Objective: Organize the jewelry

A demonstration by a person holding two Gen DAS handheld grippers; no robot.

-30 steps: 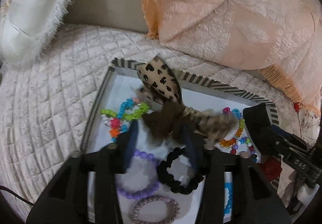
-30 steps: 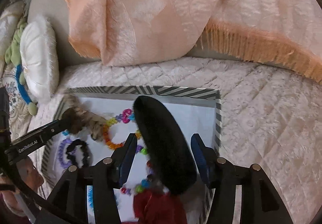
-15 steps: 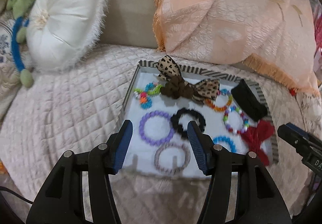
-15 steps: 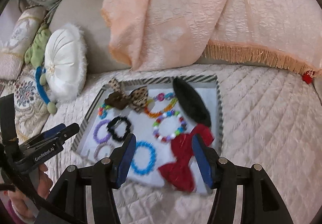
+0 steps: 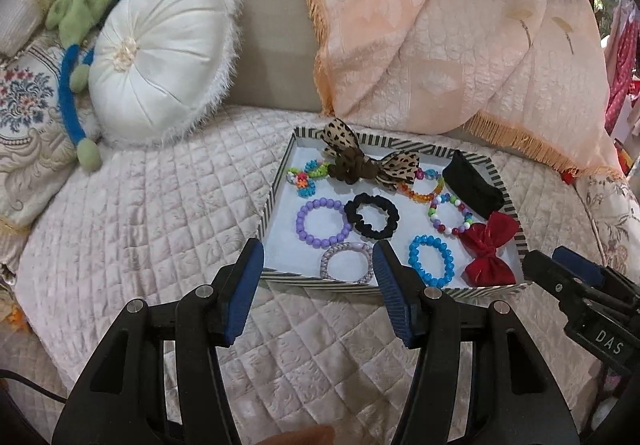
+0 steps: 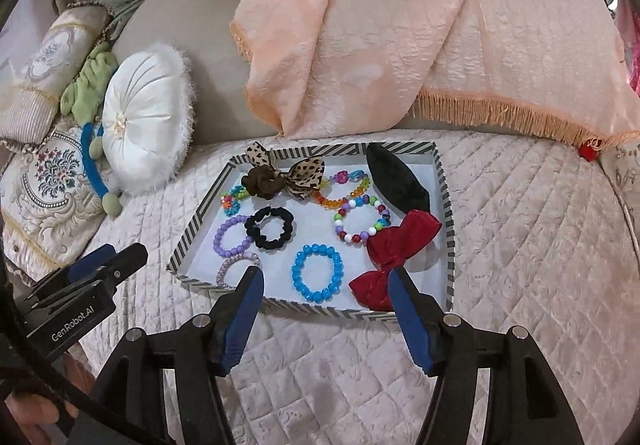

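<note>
While both units hover above the bed [image 5: 160, 205]:
Left hand-held gripper [image 5: 318, 257]: jaws spread, empty.
Right hand-held gripper [image 6: 326, 287]: jaws opening, nothing between them.
Jewelry: inside striped tray [image 6: 200, 221], bracelets beside bows.
Tray location: on quilted bed.

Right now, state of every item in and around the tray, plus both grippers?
tray: flat on the quilt, holding all the accessories
leopard bow: in tray, overlapping the orange bead bracelet
black scrunchie: flat, overlapping the purple bracelet
blue bracelet: flat, apart from the others
red bow: against the right wall
left gripper: open, empty
right gripper: opening, empty
</note>
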